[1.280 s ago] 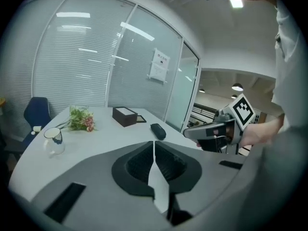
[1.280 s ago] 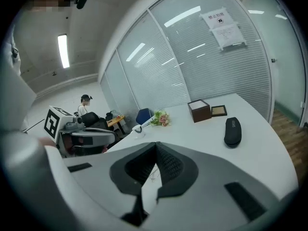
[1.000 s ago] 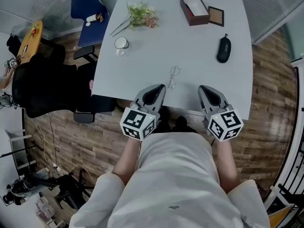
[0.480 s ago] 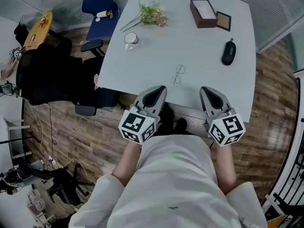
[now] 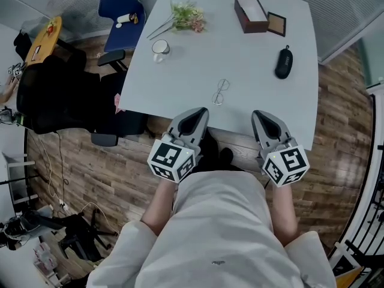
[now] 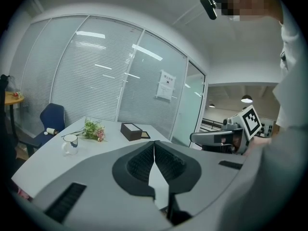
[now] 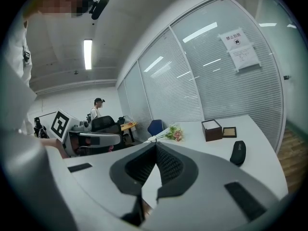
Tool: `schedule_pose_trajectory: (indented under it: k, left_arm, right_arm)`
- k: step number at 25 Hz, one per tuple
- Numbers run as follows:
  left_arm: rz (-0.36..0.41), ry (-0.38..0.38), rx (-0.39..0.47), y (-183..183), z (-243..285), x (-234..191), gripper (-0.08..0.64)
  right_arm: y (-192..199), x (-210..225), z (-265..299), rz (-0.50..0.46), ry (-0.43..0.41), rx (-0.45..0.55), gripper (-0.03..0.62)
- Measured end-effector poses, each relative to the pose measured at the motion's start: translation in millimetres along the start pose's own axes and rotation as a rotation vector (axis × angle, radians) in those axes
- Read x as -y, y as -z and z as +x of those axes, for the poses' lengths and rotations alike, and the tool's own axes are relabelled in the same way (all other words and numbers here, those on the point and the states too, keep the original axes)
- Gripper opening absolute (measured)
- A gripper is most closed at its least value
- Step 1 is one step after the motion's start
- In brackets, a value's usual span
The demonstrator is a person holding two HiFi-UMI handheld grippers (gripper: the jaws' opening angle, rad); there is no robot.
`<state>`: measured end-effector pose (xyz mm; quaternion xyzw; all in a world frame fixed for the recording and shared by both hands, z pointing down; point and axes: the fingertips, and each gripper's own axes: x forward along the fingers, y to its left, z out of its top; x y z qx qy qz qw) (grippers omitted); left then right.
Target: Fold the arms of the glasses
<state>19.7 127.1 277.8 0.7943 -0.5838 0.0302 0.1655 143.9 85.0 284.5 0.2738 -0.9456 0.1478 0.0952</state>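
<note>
Thin wire-framed glasses (image 5: 219, 92) lie on the pale grey table (image 5: 252, 53) near its front edge, arms spread. My left gripper (image 5: 200, 111) hangs at the table's front edge, just below and left of the glasses, jaws shut and empty. My right gripper (image 5: 257, 113) is level with it to the right, also shut on nothing. In the left gripper view my left gripper (image 6: 154, 143) shows its pads pressed together, and the right gripper (image 6: 195, 137) appears at the right. The right gripper view shows my right gripper (image 7: 155, 146) closed. The glasses are hidden in both gripper views.
On the table stand a black glasses case (image 5: 284, 62), a brown box (image 5: 251, 14) with its lid (image 5: 276, 23) beside it, a white mug (image 5: 159, 50) and a small bunch of flowers (image 5: 186, 17). A blue chair (image 5: 119, 8) and a black chair (image 5: 66, 95) stand left of the table.
Both grippers have risen slightly and edged toward the table's front edge. The head view has shifted, so the table sits a bit differently in frame. The glasses have not moved.
</note>
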Motion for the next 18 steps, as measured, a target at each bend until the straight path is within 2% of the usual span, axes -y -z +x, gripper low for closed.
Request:
schedule_pose_trajectory:
  k: [18]
  left_arm:
    - [-0.008, 0.001, -0.022, 9.9, -2.0, 5.9, 0.021]
  right_arm:
    - [5.7, -2.5, -5.5, -0.001, -0.006, -0.008, 0.003]
